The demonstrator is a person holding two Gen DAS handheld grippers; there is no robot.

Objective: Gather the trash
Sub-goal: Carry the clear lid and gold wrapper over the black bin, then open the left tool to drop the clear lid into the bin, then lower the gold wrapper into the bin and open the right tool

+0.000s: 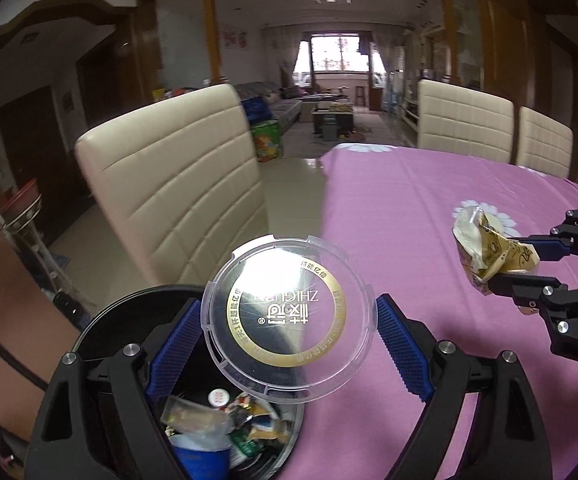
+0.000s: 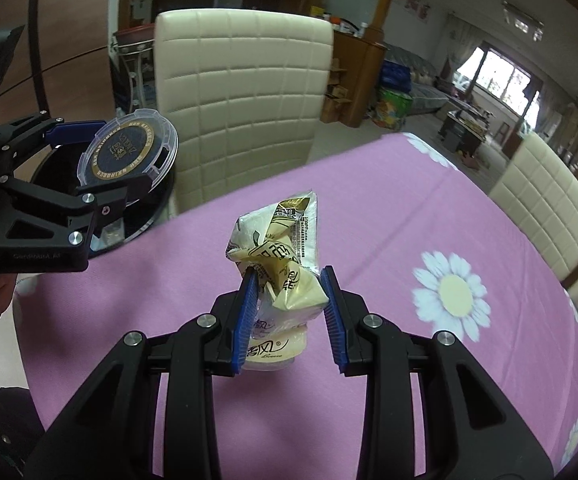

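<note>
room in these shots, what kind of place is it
Most likely a home's dining area open to a living room: a table in a pink flowered cloth, cream padded dining chairs, and a sofa beyond.

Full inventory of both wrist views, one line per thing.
Lid: 1, clear with gold ring, held in left tongs above bin.
Wrapper: 1, crumpled, cream-yellow, in right tongs above table.
Bin: 1, black, holds mixed trash, at table edge.
Table: 1, pink daisy-print cloth.
Chairs: 3, cream, around table.
Left tongs: black, blue pads, gripping lid.
Right tongs: black, blue pads, gripping wrapper.
</note>
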